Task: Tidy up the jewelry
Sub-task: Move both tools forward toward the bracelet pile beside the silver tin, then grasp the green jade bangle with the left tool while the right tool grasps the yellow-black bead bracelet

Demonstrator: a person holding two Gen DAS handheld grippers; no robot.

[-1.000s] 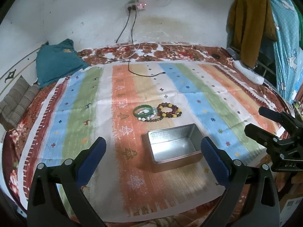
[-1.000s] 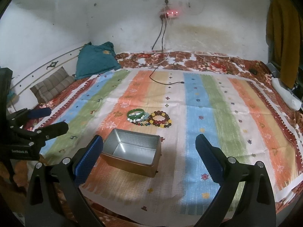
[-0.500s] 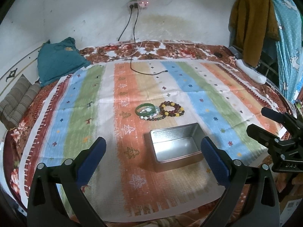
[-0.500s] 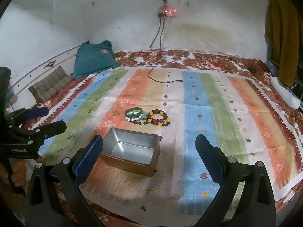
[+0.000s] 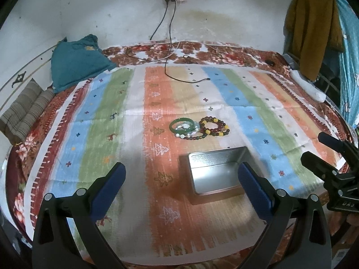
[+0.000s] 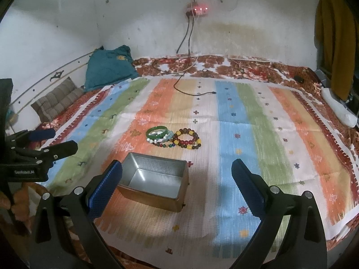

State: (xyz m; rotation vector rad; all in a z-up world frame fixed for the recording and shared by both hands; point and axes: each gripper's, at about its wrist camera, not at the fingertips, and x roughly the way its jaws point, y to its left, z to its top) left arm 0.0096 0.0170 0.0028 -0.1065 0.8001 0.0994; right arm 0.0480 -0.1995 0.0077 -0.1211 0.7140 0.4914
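I have both grippers hovering over the bed with nothing in either one. The left gripper (image 5: 181, 179) has its fingers (image 5: 107, 186) spread wide, and the right gripper (image 6: 177, 183) has its fingers (image 6: 246, 188) equally far apart. In the left view, the jewelry sits just above the middle of the frame on the striped cloth (image 5: 101, 116): a green bangle (image 5: 181, 124) on the left, a strand of pale beads (image 5: 186, 132) touching it, and a dark red and yellow bead bracelet (image 5: 214, 126) on the right, all bunched together. I cannot tell how many strands lie under them. Just below the cluster, near but not touching, is the open metal tin (image 5: 215, 172), bare inside. In the right view the tin (image 6: 154, 179) is at lower left of centre, with the bracelets (image 6: 172, 139) above it. A teal pillow (image 5: 76, 62) lies in the upper left, and 1 black cable (image 5: 179, 76) trails onto the cloth from the wall.
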